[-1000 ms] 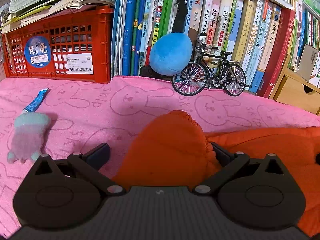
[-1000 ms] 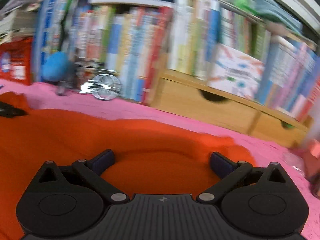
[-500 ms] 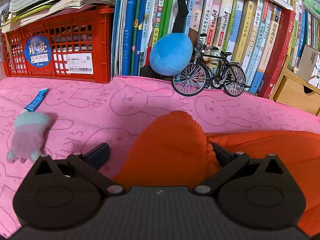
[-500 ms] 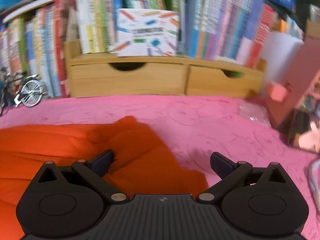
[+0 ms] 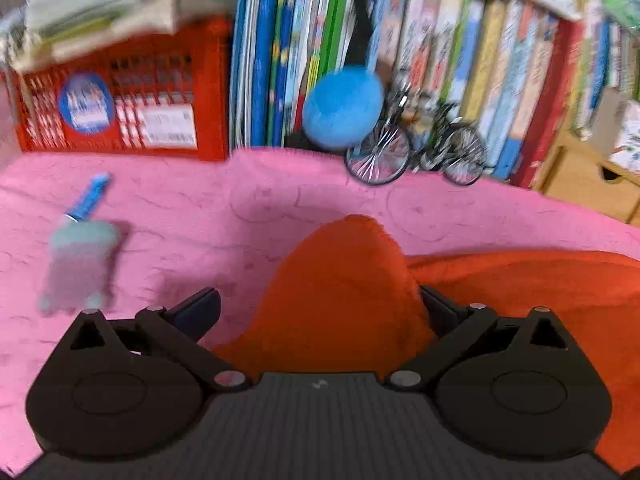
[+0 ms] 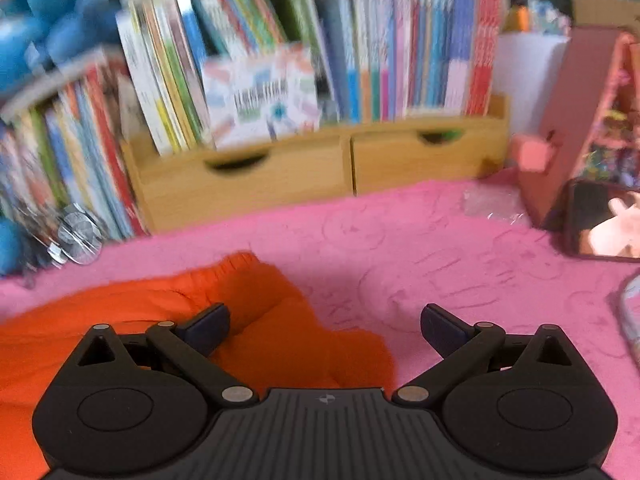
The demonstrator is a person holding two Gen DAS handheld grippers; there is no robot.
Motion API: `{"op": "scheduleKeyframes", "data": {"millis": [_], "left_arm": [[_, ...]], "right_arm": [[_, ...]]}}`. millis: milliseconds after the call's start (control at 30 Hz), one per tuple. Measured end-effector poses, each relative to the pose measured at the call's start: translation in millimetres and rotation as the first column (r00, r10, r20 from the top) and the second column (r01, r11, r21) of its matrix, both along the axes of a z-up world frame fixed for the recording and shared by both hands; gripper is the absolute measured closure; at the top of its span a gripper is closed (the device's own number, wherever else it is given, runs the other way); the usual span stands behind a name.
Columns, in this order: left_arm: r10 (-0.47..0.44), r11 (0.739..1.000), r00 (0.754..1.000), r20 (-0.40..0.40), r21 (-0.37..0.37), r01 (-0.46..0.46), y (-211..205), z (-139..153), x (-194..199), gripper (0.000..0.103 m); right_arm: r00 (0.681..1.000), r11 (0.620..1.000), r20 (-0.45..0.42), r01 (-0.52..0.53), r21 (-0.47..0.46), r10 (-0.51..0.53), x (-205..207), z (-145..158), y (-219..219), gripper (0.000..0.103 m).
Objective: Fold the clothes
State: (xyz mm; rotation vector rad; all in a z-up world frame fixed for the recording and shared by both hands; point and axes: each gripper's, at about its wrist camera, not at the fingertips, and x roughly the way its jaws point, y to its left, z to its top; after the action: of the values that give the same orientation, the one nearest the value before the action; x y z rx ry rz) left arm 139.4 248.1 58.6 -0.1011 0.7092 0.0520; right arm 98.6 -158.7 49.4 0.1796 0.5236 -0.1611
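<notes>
The left gripper [image 5: 318, 308] had its jaws spread wide, and a rounded fold of the orange garment [image 5: 340, 280] rose between the two fingers without being pinched. The right finger lay against the cloth's edge; the left finger stood over bare pink blanket [image 5: 200, 216]. The right gripper [image 6: 324, 322] was likewise wide open, its left finger resting over a rumpled end of the garment [image 6: 256, 320] (a gathered, elastic-looking hem showed there) while its right finger hung over the blanket [image 6: 440, 264].

The garment lay flat on the blanket, stretching from the left gripper's fold away to the right in that view, and leftward out of frame in the right wrist view.

Farther out in the left view, a small grey-and-pink plush [image 5: 78, 268] sat on the blanket to the left, with a blue tube [image 5: 90, 196] just beyond it. At the blanket's far edge stood a red crate [image 5: 120, 108], a row of books [image 5: 288, 52], a blue ball [image 5: 342, 110] and a model bicycle [image 5: 416, 148]. In the right view, wooden drawers [image 6: 320, 172] carried more books [image 6: 360, 60], and a dark frame [image 6: 600, 220] stood at the right edge. Both views were blurred.
</notes>
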Motion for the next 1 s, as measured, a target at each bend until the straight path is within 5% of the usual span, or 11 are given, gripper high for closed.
{"op": "scheduleKeyframes", "data": {"millis": [33, 100, 333, 633, 767, 1000], "left_arm": [[-0.020, 0.999, 0.999, 0.026, 0.028, 0.019, -0.5, 7.6, -14.7, 0.000], [-0.065, 0.996, 0.996, 0.064, 0.070, 0.060, 1.7, 18.2, -47.0, 0.000], [-0.157, 0.987, 0.986, 0.064, 0.031, 0.155, 32.1, 13.5, -146.8, 0.000], [-0.052, 0.988, 0.999, 0.001, -0.145, 0.051, 51.2, -12.4, -144.9, 0.000], [-0.065, 0.989, 0.998, 0.023, -0.135, 0.067, 42.8, -15.0, -145.3, 0.002], [-0.190, 0.956, 0.981, 0.047, -0.219, 0.196, 30.9, -7.7, -166.0, 0.014]], "right_arm": [[0.999, 0.999, 0.025, -0.032, 0.005, 0.032, -12.4, 4.2, -1.9, 0.001], [0.992, 0.994, 0.059, -0.114, 0.005, 0.113, -37.5, 9.4, -5.8, 0.000], [0.914, 0.916, 0.063, -0.399, -0.050, 0.402, -127.2, -1.4, -47.8, 0.000], [0.869, 0.869, -0.024, -0.495, 0.019, 0.495, -138.6, -18.7, -42.0, 0.004], [0.862, 0.866, -0.084, -0.500, 0.020, 0.500, -128.6, -27.5, -21.3, 0.032], [0.868, 0.862, -0.031, -0.486, 0.142, 0.495, -160.0, -18.7, -44.2, 0.068]]}}
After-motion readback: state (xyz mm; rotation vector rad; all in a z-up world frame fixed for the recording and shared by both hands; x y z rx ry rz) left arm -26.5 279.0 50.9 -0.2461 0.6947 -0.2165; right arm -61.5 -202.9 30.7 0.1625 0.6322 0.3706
